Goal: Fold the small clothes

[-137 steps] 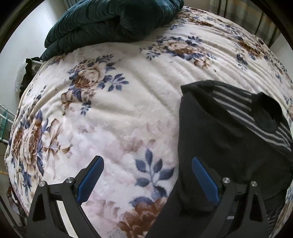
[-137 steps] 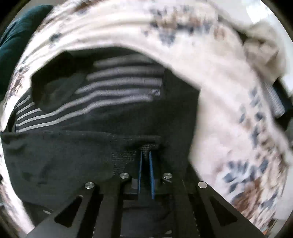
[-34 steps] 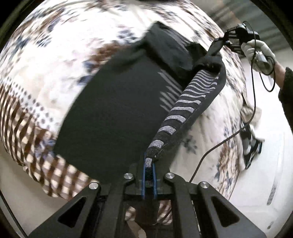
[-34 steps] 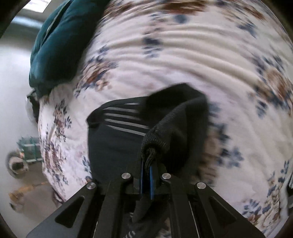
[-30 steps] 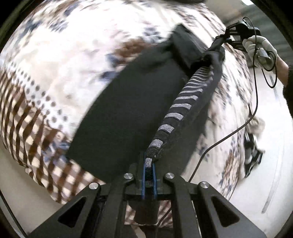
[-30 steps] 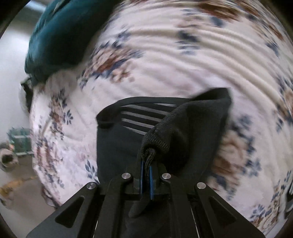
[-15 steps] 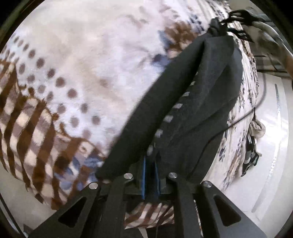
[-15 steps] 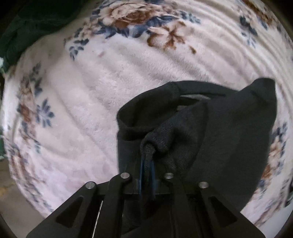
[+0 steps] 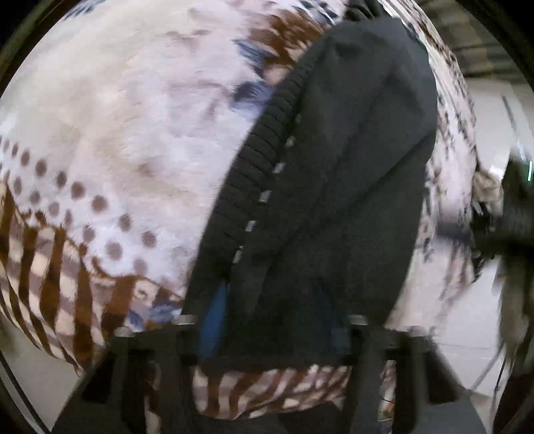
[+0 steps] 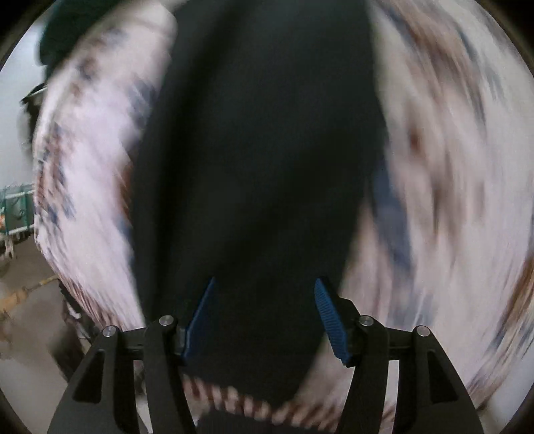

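A black knit garment (image 9: 340, 187) with thin grey stripes lies folded lengthwise on the floral blanket (image 9: 126, 127); only small stripe ends show along its ribbed edge. My left gripper (image 9: 270, 317) is open, its blue pads spread on either side of the garment's near end. In the right wrist view the same black garment (image 10: 260, 160) fills the middle, blurred. My right gripper (image 10: 263, 313) is open, its blue pads apart over the garment's near end.
The blanket's brown striped border (image 9: 50, 290) hangs over the bed edge close to me. A dark teal quilt (image 10: 63, 30) lies at the far left corner. Pale floor (image 9: 484, 140) and dark clutter (image 9: 514, 207) lie to the right of the bed.
Both grippers have opened and let go of the garment. The lifted striped edge has come down, and the garment now lies folded in half on the blanket. Both views are blurred by motion.
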Available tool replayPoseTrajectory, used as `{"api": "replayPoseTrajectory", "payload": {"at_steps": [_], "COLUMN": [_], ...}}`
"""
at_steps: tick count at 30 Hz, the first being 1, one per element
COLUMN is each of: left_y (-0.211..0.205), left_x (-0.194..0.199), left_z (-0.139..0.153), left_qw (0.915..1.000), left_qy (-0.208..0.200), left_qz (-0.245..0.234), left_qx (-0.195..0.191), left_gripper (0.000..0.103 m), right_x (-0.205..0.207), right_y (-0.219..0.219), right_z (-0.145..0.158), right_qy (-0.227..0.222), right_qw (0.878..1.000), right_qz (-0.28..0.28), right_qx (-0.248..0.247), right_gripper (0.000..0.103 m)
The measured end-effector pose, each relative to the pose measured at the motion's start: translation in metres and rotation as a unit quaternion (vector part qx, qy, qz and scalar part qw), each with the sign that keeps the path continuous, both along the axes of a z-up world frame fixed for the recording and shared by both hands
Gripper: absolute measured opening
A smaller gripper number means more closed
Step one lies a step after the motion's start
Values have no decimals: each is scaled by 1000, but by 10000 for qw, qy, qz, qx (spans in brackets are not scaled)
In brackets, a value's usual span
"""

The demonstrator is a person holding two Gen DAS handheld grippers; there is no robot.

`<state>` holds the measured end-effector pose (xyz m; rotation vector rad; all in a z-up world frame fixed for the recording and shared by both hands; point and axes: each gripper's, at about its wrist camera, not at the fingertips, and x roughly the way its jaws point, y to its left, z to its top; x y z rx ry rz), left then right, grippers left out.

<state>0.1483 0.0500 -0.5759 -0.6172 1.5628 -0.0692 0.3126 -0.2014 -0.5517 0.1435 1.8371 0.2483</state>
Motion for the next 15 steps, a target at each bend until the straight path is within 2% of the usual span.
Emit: {"api": "replayPoseTrajectory", "payload": {"at_steps": [1, 3, 4, 5, 6, 8, 10, 13, 15], "left_y": [-3, 1, 5, 11, 18, 27, 29, 20, 19], "left_x": [-1, -5, -7, -11, -13, -16, -17, -5, 3], "left_z": [-2, 2, 6, 13, 18, 25, 18, 4, 13], "left_qw": [10000, 9997, 9995, 9989, 9987, 9984, 9986, 9990, 9991], "left_qy": [64, 28, 9, -33, -44, -24, 14, 267, 322], "left_qz": [7, 204, 264, 362, 425, 463, 220, -82, -185], "left_qx": [74, 116, 179, 279, 281, 318, 482, 363, 217], "left_gripper": [4, 4, 4, 4, 4, 4, 4, 8, 8], "right_x": [-38, -87, -106, -130, -142, -162, -174, -180, -178], "right_y": [-17, -36, -40, -45, -46, -48, -47, -48, -46], "right_z": [-18, -43, -52, -61, -64, -59, -43, -50, -61], "right_qy": [359, 752, 875, 943, 944, 743, 451, 602, 749], "right_qw": [9990, 9951, 9932, 9907, 9896, 9893, 9927, 9932, 9937], "right_qz": [-237, -623, -741, -930, -1029, -1196, -1053, -970, -827], "right_qx": [80, 133, 184, 311, 345, 381, 374, 237, 109], "right_gripper": [63, 63, 58, 29, 10, 6, 6, 6, 8]}}
